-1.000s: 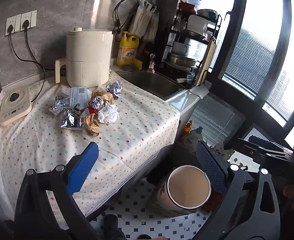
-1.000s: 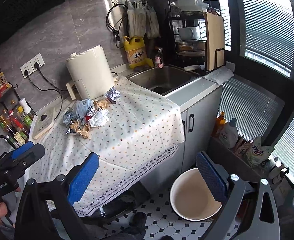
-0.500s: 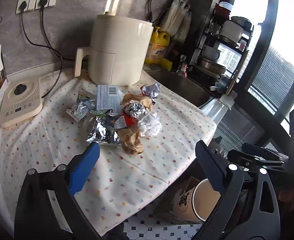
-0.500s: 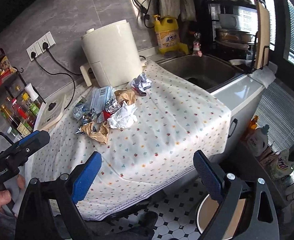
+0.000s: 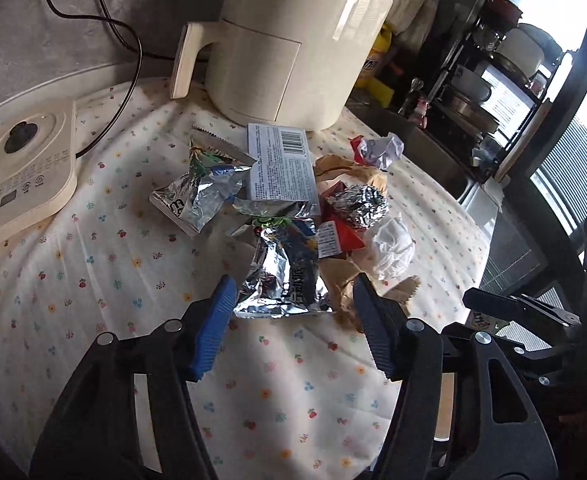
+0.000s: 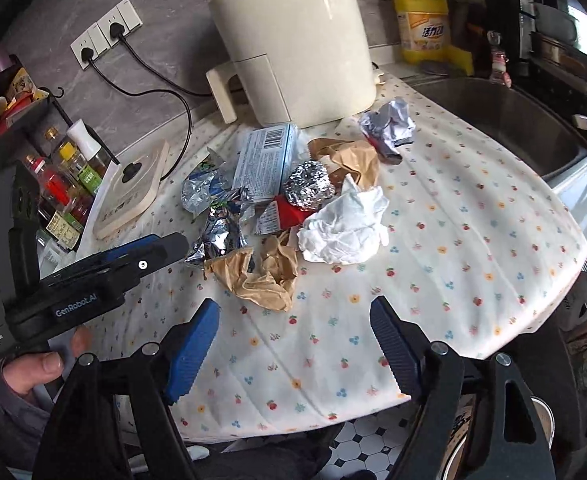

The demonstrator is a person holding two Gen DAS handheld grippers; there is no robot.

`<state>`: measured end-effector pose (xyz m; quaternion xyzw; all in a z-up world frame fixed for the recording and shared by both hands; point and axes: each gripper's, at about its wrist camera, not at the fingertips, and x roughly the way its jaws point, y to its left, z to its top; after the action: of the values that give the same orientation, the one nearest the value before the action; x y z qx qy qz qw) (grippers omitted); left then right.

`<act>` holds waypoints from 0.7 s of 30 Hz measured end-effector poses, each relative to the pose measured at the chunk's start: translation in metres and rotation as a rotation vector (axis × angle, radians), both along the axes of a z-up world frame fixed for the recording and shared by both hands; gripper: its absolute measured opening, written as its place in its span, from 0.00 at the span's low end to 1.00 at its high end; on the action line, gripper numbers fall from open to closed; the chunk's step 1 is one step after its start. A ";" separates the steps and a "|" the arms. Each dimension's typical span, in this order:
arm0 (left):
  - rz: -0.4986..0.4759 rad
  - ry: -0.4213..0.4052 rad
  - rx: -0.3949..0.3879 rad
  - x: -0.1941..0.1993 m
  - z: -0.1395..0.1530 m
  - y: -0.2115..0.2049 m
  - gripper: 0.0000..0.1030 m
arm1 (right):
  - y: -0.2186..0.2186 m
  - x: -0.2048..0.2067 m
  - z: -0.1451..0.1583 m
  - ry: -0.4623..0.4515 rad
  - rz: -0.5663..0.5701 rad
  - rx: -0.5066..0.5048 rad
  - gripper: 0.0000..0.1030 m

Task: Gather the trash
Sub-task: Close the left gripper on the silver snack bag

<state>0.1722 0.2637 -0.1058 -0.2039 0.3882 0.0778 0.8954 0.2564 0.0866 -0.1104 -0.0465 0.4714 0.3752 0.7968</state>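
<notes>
Trash lies piled on the flowered tablecloth (image 5: 93, 280). It holds a silver snack wrapper (image 5: 281, 280), a foil ball (image 5: 363, 204), a white tissue (image 6: 341, 228), crumpled brown paper (image 6: 261, 276), a barcode box (image 5: 281, 164) and a second silver wrapper (image 5: 193, 196). My left gripper (image 5: 293, 316) is closing. The near edge of the silver snack wrapper lies between its fingertips, and the pads are clear of it. My right gripper (image 6: 293, 332) is also closing. Nothing is between its fingers, and the brown paper lies just ahead of the tips.
A cream air fryer (image 6: 293, 40) stands behind the pile. A flat cream appliance (image 5: 17, 168) and condiment bottles (image 6: 65, 184) are at the left. The sink (image 6: 505, 120) and a yellow detergent bottle (image 6: 423, 20) are at the right. A bucket rim (image 6: 541, 412) shows on the floor below the table's edge.
Both grippers have come down and forward from over the floor to the trash pile. Their jaws have narrowed, the left more than the right. The bucket has slid almost out of view.
</notes>
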 end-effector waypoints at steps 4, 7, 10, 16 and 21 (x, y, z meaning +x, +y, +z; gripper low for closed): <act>-0.001 0.036 -0.036 0.014 -0.020 0.019 0.59 | 0.024 0.007 -0.015 0.026 0.031 -0.003 0.73; -0.027 0.068 -0.059 0.025 -0.032 0.023 0.59 | 0.042 0.011 -0.025 0.041 0.059 -0.039 0.55; -0.073 0.104 -0.044 0.035 -0.040 0.018 0.33 | 0.048 0.015 -0.030 0.068 0.055 -0.051 0.26; -0.106 0.093 -0.034 0.030 -0.030 0.016 0.12 | 0.035 0.018 -0.024 0.109 0.027 -0.007 0.17; -0.120 0.058 -0.030 0.024 -0.013 0.016 0.12 | 0.021 0.014 -0.014 0.124 -0.013 0.058 0.16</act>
<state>0.1961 0.2799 -0.1190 -0.1910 0.4268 0.0240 0.8836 0.2702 0.1077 -0.1248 0.0028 0.5090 0.3857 0.7695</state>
